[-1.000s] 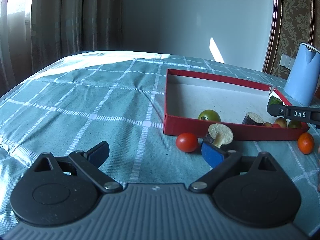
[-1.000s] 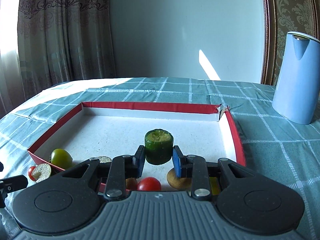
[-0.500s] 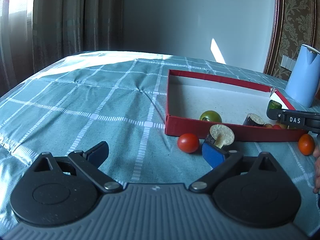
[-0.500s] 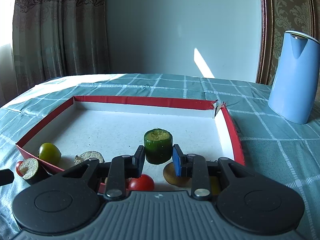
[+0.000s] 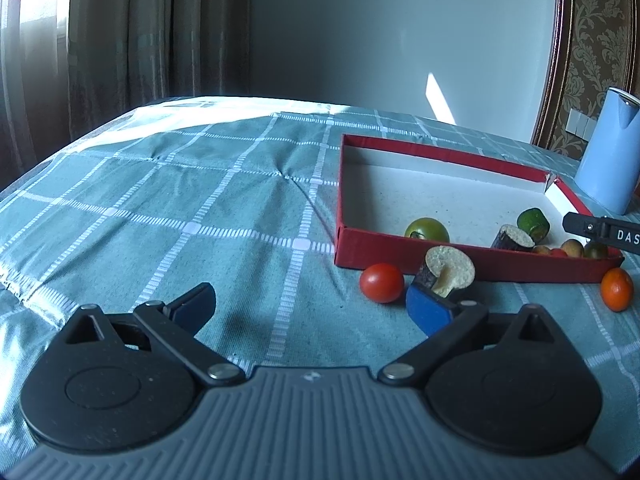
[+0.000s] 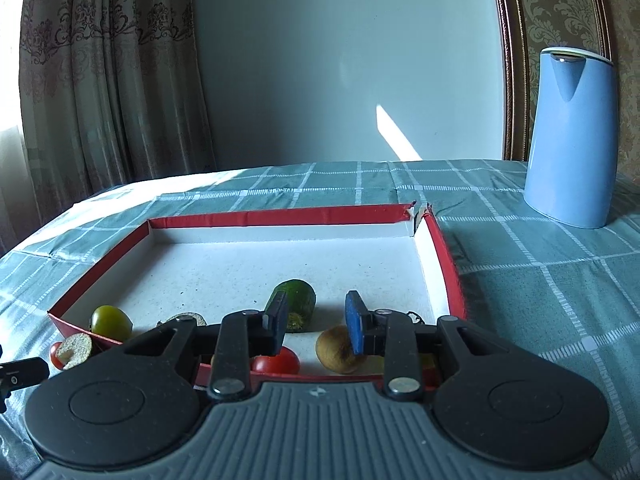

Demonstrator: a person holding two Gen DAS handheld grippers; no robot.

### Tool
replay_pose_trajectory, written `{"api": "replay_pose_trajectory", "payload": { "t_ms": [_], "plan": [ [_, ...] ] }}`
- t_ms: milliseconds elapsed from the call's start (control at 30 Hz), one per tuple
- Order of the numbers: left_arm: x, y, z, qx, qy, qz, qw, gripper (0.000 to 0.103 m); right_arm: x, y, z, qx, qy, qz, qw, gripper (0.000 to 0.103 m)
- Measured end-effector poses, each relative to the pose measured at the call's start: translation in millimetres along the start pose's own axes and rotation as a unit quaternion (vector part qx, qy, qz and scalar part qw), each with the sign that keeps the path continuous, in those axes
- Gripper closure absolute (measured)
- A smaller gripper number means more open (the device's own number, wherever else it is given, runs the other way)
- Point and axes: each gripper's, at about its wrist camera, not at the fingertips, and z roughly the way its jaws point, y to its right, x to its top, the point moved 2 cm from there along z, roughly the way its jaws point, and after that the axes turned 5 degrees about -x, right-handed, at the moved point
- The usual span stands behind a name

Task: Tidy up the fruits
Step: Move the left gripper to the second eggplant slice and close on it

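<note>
Spanning the middle of the right wrist view, the red tray (image 6: 440, 256) is used as the collecting place, and the cucumber chunk (image 6: 294, 304) is seen lying on its side on the white floor, just beyond the right gripper (image 6: 316, 320), whose jaws are parted and empty. Low in the left wrist view, the left gripper (image 5: 308, 306) is held wide apart and level, with a red tomato (image 5: 381, 282) and an eggplant slice (image 5: 446, 270) left outside the tray.

You have a teal checked tablecloth (image 5: 168, 200) covering the table across the lower half of each view. A light blue kettle (image 6: 570, 140) stands upright on it at the right edge of the frame. Patterned curtains (image 6: 104, 80) hang at the upper left, a plain pale wall (image 6: 340, 60) fills the centre, and damask wallpaper (image 5: 600, 40) occupies the upper right.
</note>
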Motion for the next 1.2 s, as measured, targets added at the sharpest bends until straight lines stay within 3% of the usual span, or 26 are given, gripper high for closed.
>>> {"api": "replay_pose_trajectory", "payload": {
  "t_ms": [133, 167, 233, 267, 400, 533, 600, 700, 1100, 1200],
  "plan": [
    [0, 0, -2, -0.001, 0.003, -0.001, 1.0, 0.002, -10, 14, -30, 0.022, 0.009, 0.031, 0.999, 0.069],
    [0, 0, -2, -0.003, 0.005, -0.003, 1.0, 0.001, -13, 17, -37, 0.027, 0.008, 0.036, 0.999, 0.063],
    [-1, 0, -4, -0.012, 0.005, -0.004, 0.9999, 0.0, -23, 21, -52, 0.029, 0.009, 0.036, 0.999, 0.034],
    [-1, 1, -5, -0.012, 0.007, -0.001, 0.9999, 0.0, -27, 22, -59, 0.03, 0.012, 0.034, 0.999, 0.032],
    [-1, 8, -9, -0.024, 0.018, 0.016, 0.9994, 0.0, -43, 28, -75, 0.047, -0.004, 0.034, 0.998, 0.031],
    [0, 28, -20, -0.02, 0.055, 0.065, 0.9962, 0.0, -48, 35, -83, 0.069, -0.004, 0.063, 0.996, 0.031],
    [0, 42, -19, -0.007, 0.061, 0.1, 0.9931, 0.008, -50, 38, -81, 0.075, -0.011, 0.076, 0.994, 0.031],
    [-1, 57, -12, -0.02, 0.047, 0.13, 0.9902, 0.017, -53, 46, -78, 0.087, -0.021, 0.101, 0.991, 0.031],
    [2, 73, 2, -0.055, 0.051, 0.135, 0.988, 0.017, -56, 57, -75, 0.112, -0.025, 0.137, 0.984, 0.03],
    [3, 73, 7, -0.059, 0.041, 0.135, 0.9883, 0.021, -56, 57, -77, 0.114, -0.019, 0.137, 0.984, 0.025]
  ]
}}
